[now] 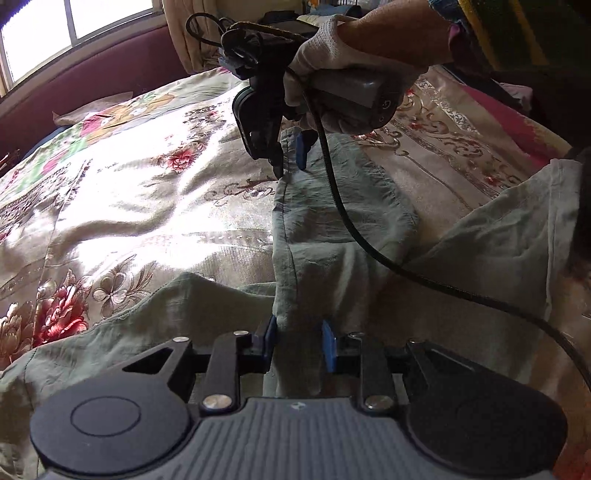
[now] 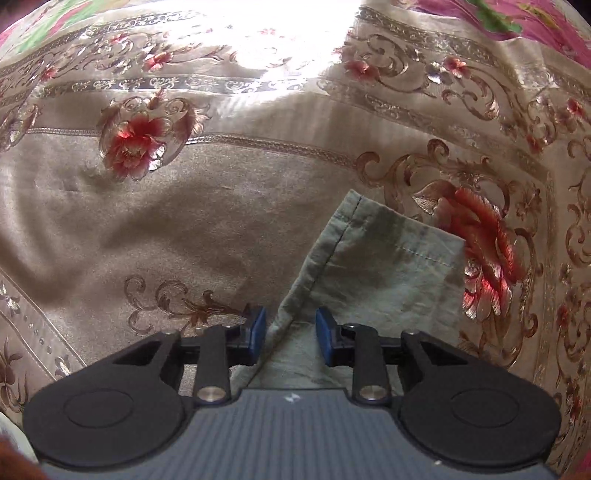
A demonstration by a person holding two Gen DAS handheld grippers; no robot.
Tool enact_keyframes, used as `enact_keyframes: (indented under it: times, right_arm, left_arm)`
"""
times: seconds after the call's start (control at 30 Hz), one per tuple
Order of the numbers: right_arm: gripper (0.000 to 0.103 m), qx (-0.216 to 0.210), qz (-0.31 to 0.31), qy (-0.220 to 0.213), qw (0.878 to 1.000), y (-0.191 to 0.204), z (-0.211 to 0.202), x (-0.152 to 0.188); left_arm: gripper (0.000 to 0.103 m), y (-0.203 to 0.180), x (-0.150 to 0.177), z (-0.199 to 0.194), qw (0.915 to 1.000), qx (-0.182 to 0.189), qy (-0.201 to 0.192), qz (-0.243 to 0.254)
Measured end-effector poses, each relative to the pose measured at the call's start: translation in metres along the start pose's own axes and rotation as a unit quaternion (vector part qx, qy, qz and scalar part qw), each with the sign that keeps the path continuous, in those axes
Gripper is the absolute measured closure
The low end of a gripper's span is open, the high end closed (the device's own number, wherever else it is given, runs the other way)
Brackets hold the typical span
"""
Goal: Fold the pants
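Observation:
Pale green pants (image 1: 332, 229) lie rumpled on a floral bedspread (image 1: 147, 206). My left gripper (image 1: 300, 341) points down over them near the bottom of the left wrist view. It is open, and a raised fold of the fabric stands between its blue pads. Further up the same leg, a gloved hand (image 1: 325, 48) holds my right gripper (image 1: 290, 162) tip-down at the hem end. In the right wrist view the right gripper (image 2: 291, 334) is open astride the seamed edge of the pants (image 2: 388, 266), its pads apart from the cloth.
A black cable (image 1: 354, 229) trails from the right gripper across the pants. A maroon headboard (image 1: 110, 62) and a window (image 1: 37, 37) are at the far left. The bedspread (image 2: 184, 206) stretches beyond the hem, with a pink patterned cloth (image 2: 535, 22) at the top right.

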State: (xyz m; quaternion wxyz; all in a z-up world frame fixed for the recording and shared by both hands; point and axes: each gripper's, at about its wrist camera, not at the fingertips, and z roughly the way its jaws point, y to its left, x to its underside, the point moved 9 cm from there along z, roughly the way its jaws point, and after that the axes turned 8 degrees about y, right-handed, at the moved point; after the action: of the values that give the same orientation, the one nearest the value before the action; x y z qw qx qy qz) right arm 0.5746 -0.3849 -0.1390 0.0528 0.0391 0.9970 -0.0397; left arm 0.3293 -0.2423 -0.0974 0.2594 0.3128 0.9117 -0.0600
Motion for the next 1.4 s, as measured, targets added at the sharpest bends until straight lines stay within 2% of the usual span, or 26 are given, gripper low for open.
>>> enact_keyframes:
  times: [0.07,0.2,0.4,0.53,0.67,0.77,0.83,0.9,0.97,1.07,1.17,1.23,1.3,1.4]
  right_arm:
    - [0.101,-0.003,-0.002,-0.001,1.000,-0.005,-0.004,0.005]
    - [0.101,-0.008,-0.006,-0.023,1.000,-0.026,-0.029,0.021]
    - [0.101,-0.067,0.074,-0.085,0.991,-0.082,-0.101,0.061]
    - [0.101,-0.106,0.141,-0.132,0.975,-0.131,-0.156,0.109]
    - [0.101,-0.128,0.210,-0.170,0.954,-0.181,-0.196,0.184]
    - [0.101,-0.129,0.254,-0.166,0.944,-0.204,-0.187,0.239]
    - [0.101,-0.115,0.280,-0.147,0.942,-0.214,-0.161,0.270]
    - [0.098,-0.118,0.303,-0.131,0.936,-0.224,-0.133,0.293]
    - [0.098,-0.140,0.319,-0.131,0.928,-0.226,-0.115,0.303]
    - [0.098,-0.139,0.288,-0.143,0.937,-0.220,-0.109,0.294]
    - [0.096,-0.160,0.271,-0.167,0.934,-0.221,-0.125,0.281]
    - [0.096,-0.150,0.251,-0.178,0.939,-0.222,-0.136,0.272]
    - [0.093,-0.140,0.241,-0.164,0.946,-0.224,-0.140,0.272]
    - [0.093,-0.138,0.231,-0.158,0.950,-0.227,-0.142,0.285]
  left_arm:
    - [0.079,0.001,-0.001,-0.001,1.0000,0.002,-0.001,0.003]
    - [0.082,0.000,-0.004,-0.006,0.9999,0.002,-0.011,0.012]
    - [0.082,-0.007,-0.014,-0.028,0.9982,-0.004,-0.037,0.047]
    - [0.082,-0.022,-0.014,-0.046,0.9952,-0.004,-0.053,0.082]
    - [0.084,-0.046,-0.010,-0.062,0.9903,0.014,-0.066,0.121]
    - [0.084,-0.076,0.002,-0.057,0.9800,0.008,-0.063,0.188]
    - [0.084,-0.092,0.012,-0.048,0.9771,0.021,-0.046,0.207]
    - [0.084,-0.107,0.021,-0.038,0.9734,0.027,-0.027,0.226]
    - [0.084,-0.118,0.026,-0.035,0.9719,0.031,-0.019,0.232]
    - [0.083,-0.136,0.027,-0.040,0.9738,0.056,-0.022,0.219]
    - [0.083,-0.159,0.027,-0.048,0.9720,0.095,-0.032,0.213]
    - [0.083,-0.182,0.022,-0.050,0.9665,0.115,-0.044,0.225]
    - [0.083,-0.201,0.018,-0.051,0.9601,0.123,-0.058,0.244]
    - [0.082,-0.226,0.003,-0.042,0.9574,0.146,-0.062,0.241]
